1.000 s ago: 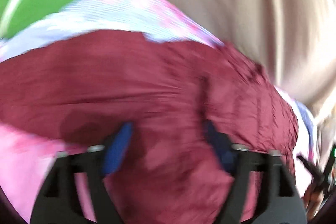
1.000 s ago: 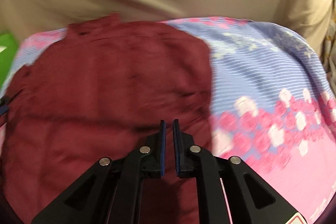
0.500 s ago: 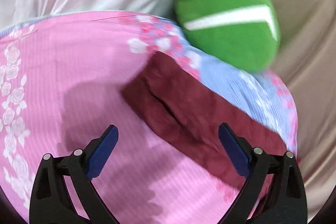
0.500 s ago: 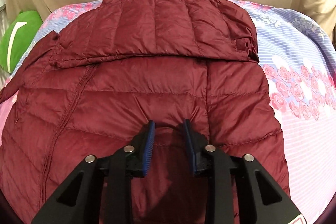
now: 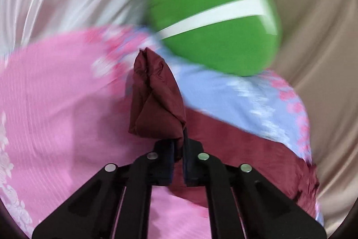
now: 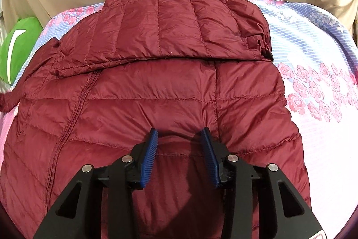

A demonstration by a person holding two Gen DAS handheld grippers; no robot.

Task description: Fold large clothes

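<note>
A maroon quilted down jacket (image 6: pixel 156 86) lies spread on a bed covered by a pink and blue floral bedsheet (image 6: pixel 317 86), its upper part folded down across the body so a horizontal fold edge runs across the middle. A green cushion (image 6: pixel 18 46) with a white stripe sits at the far left corner of the bed, against beige fabric behind.

The left hand-held gripper (image 5: pixel 178 149) has just snapped closed and pinches a bunched end of the jacket's sleeve (image 5: pixel 156 102), which stands up in front of its jaws; this view is motion-blurred. The right hand-held gripper (image 6: pixel 179 138) has just been opening; its blue pads (image 6: pixel 150 156) stand partly apart over the jacket's lower body, gripping nothing.
</note>
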